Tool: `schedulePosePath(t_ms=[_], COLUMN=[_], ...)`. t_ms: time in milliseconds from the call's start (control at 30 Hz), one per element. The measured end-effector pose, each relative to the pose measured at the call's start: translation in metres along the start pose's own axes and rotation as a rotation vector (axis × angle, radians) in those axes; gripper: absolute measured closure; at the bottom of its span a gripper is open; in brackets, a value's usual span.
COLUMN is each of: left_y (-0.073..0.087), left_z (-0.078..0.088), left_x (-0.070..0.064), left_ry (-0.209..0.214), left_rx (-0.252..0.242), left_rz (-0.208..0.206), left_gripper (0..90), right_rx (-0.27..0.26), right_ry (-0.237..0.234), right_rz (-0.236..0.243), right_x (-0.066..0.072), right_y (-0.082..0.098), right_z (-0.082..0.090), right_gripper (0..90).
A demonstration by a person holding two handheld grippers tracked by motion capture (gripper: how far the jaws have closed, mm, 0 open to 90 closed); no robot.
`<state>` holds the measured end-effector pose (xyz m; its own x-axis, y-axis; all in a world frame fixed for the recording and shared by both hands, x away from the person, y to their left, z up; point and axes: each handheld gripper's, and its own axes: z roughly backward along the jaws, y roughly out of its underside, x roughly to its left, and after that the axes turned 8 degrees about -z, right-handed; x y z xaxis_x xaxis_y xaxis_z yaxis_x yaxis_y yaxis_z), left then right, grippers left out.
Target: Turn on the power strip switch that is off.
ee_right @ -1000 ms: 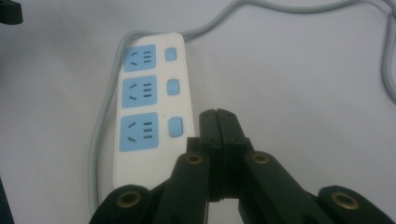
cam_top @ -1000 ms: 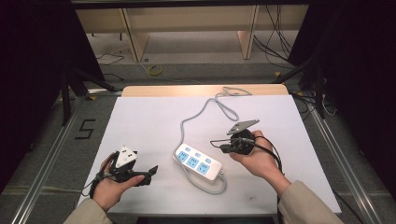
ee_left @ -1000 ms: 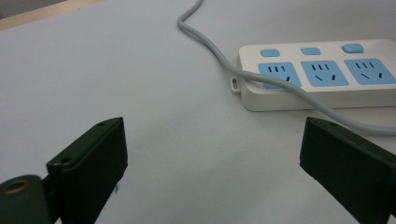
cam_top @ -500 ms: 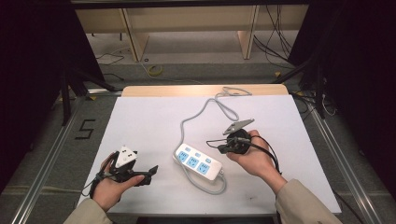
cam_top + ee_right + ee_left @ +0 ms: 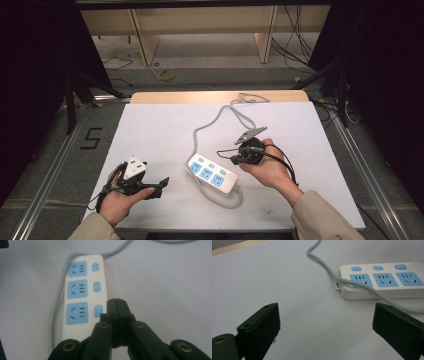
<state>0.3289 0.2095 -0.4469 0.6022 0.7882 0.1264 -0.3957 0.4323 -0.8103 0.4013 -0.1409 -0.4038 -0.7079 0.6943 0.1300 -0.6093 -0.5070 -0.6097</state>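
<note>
A white power strip with three blue sockets lies mid-table, its grey cable running toward the far edge. My right gripper is shut and empty, held just right of the strip. In the right gripper view its closed tips hover beside the nearest blue switch on the strip. My left gripper rests low at the front left, open wide and empty. In the left gripper view the strip lies ahead to the right of the left gripper, with the cable looping over it.
The white table top ends in a wooden strip at the far edge. Metal rails run along both sides, and shelving with loose wires stands on the floor beyond.
My right gripper has moved a little left, closer to the power strip. The left gripper and the strip have stayed put.
</note>
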Motion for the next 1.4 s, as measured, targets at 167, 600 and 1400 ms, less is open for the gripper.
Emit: schedulePosePath(t_ms=[167,600,1400], left_y=[0.0,0.0,0.0], left_z=[0.0,0.0,0.0], left_x=[0.0,0.0,0.0], left_ry=[0.0,0.0,0.0], left_rx=[0.0,-0.001,-0.001], left_rz=[0.0,0.001,0.002], left_gripper=[7.4,7.5,7.8], right_rx=[0.004,0.051,0.088], right_ry=[-0.002,-0.015,-0.017], right_rz=[0.008,0.017,0.029], right_x=[0.0,0.004,0.007], right_y=[-0.001,-0.006,-0.012], right_z=[-0.001,-0.007,-0.015], right_gripper=[90.0,90.0,90.0])
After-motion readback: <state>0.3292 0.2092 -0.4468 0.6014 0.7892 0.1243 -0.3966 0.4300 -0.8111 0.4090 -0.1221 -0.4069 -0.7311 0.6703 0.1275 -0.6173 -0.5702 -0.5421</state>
